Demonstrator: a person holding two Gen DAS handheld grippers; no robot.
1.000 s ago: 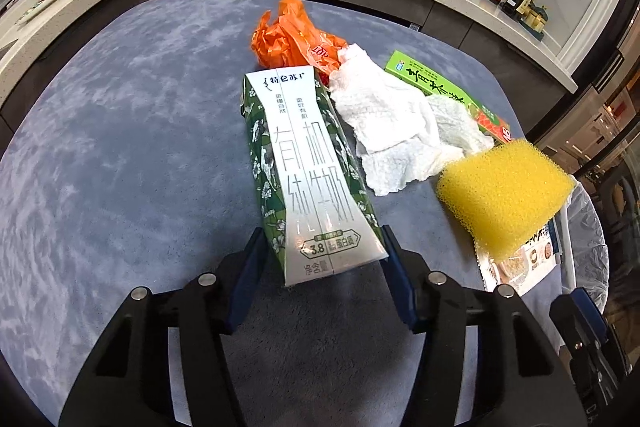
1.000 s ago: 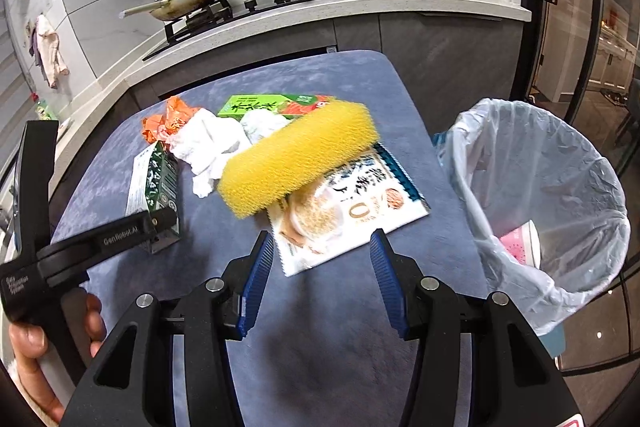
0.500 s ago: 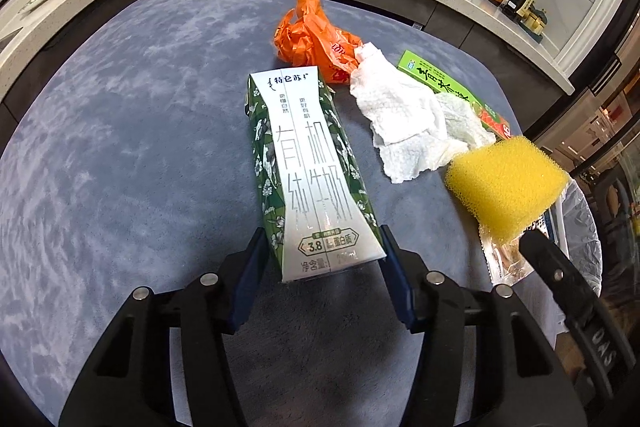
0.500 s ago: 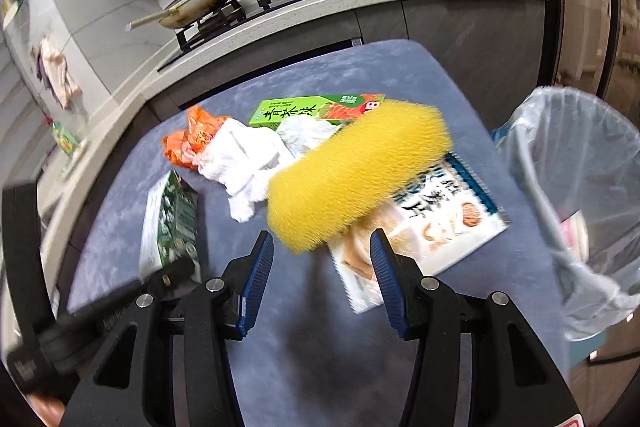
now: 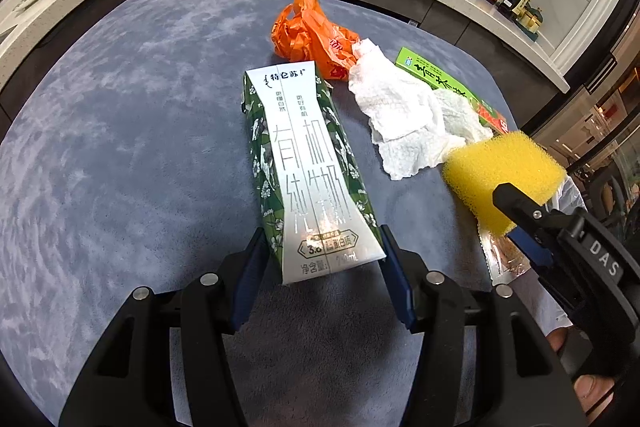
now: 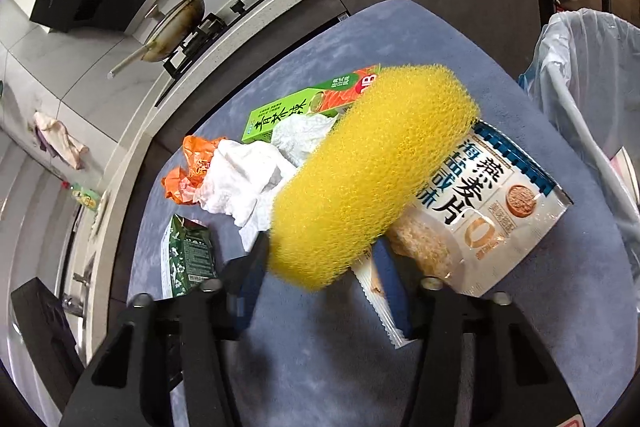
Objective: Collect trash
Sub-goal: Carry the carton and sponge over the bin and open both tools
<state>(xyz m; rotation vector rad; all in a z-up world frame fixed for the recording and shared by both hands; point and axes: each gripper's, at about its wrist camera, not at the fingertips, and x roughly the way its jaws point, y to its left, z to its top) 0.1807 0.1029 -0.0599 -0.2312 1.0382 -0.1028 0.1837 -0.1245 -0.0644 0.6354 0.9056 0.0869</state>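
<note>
A green-and-white milk carton (image 5: 308, 167) lies flat on the blue-grey table (image 5: 120, 155). My left gripper (image 5: 324, 271) is open, its fingers either side of the carton's near end. In the right wrist view a yellow sponge (image 6: 372, 179) lies on an oat packet (image 6: 492, 223). My right gripper (image 6: 324, 287) is open around the sponge's near end. The carton also shows in the right wrist view (image 6: 186, 261). The sponge also shows in the left wrist view (image 5: 504, 175).
An orange plastic bag (image 5: 312, 35), crumpled white paper towels (image 5: 408, 115) and a green box (image 5: 448, 87) lie behind the carton. A bin with a clear liner (image 6: 588, 99) stands off the table's right edge. A counter with a stove, pans and bottles runs behind.
My right gripper has moved forward and left until its fingers stand around the sponge's end. My left gripper has stayed around the carton, which has not moved.
</note>
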